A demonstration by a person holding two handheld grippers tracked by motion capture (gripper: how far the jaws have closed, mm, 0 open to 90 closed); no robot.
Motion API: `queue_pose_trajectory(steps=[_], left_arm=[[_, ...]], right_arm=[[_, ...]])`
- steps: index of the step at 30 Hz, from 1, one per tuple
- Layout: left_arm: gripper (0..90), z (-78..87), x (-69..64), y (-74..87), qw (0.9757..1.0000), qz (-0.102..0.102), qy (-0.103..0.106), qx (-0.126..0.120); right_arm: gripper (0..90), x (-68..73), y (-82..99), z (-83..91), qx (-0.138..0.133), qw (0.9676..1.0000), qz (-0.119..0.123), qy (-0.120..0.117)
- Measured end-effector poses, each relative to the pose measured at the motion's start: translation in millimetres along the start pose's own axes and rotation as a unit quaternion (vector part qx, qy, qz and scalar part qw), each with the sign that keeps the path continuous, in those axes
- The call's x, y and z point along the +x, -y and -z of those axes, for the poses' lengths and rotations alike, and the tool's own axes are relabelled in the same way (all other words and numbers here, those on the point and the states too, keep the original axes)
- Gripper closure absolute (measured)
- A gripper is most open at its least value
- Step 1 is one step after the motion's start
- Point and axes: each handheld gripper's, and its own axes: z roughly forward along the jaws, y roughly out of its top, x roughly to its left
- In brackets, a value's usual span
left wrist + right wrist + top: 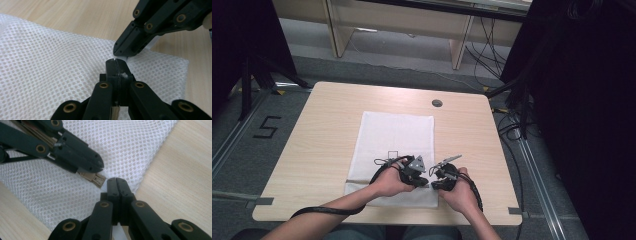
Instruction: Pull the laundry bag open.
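Left gripper [116, 65]: jaws are seen pressed together in the left gripper view, tips resting on the mesh; a pale tan tab is seen held at its tips in the right gripper view, likely a zipper pull.
Right gripper [116, 182]: jaws are closed flat against each other, tips touching the mesh just beside the tab; whether any mesh is pinched between them cannot be told.
Zipper pull [93, 177]: small, tan, slotted; it is gripped at the near right corner of the bag, close to the bag's edge.
Mesh bag [392, 145]: white, perforated, laid flat and lengthwise on the table [317, 145], its near end under both grippers.
Hands: both are held close together over the bag's near edge in the high view, cables looping back along the forearms.
Risk, slip: the tab is small and smooth, so it could be lost from the left gripper if it is pulled at an angle.
Risk, bunching: if the right gripper has no real hold, the light bag is likely to be dragged along with the pull instead of the zipper running.
Risk, snag: loose mesh could be caught in the slider or torn if force is applied with the fabric slack.
Risk, collision: the two grippers are nearly touching, so little room is left for either to be reoriented.
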Motion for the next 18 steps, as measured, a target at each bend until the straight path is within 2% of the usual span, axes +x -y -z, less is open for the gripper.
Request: queue_pose_trajectory(steps=[1, 2, 7, 9, 10, 12, 14, 15, 17, 18], left_arm=[[88.8, -0.2, 0.1, 0.5, 1.0, 0.002, 0.004, -0.001], [87.0, -1.0, -0.2, 0.9, 0.9999, 0.007, 0.01, -0.006], [78.8, -2.8, -1.7, -1.2, 0.9999, -0.008, 0.009, 0.001], [76.2, -4.5, -2.6, -1.0, 0.9999, -0.003, 0.009, 0.003], [75.5, -5.2, -1.5, -1.1, 0.9998, -0.017, 0.008, 0.005], [75.0, -6.8, -1.8, -0.4, 0.9998, -0.012, 0.011, 0.007], [75.2, -6.5, -0.8, -1.4, 0.9997, -0.02, 0.011, 0.012], [75.3, -6.6, -0.7, -1.4, 0.9997, -0.02, 0.011, 0.013], [75.5, -7.1, -0.3, -1.3, 0.9998, -0.014, 0.012, 0.011], [75.5, -8.7, -1.7, -0.9, 1.0, 0.002, 0.009, 0.0]], right_arm=[[90.0, -1.6, -0.1, -1.0, -0.007, 0.9999, 0.009, -0.003], [90.0, -1.2, 0.0, -0.6, -0.004, 1.0, 0.003, -0.004], [90.0, -2.1, 0.2, -1.1, -0.008, 0.9999, 0.007, -0.005], [90.0, -2.2, 0.2, -1.0, -0.008, 0.9999, 0.007, -0.006], [90.0, -2.2, 0.2, -0.8, -0.007, 0.9999, 0.006, -0.008], [90.0, -2.4, 0.2, -0.8, -0.007, 0.9999, 0.006, -0.008], [90.0, -2.4, 0.2, -0.6, -0.006, 0.9999, 0.005, -0.009], [90.0, -1.3, 0.3, 0.1, -0.002, 0.9999, -0.003, -0.011], [90.0, -1.5, 0.3, 0.1, -0.003, 0.9999, -0.002, -0.01], [90.0, -1.5, 0.3, 0.0, -0.003, 0.9999, -0.001, -0.01]])
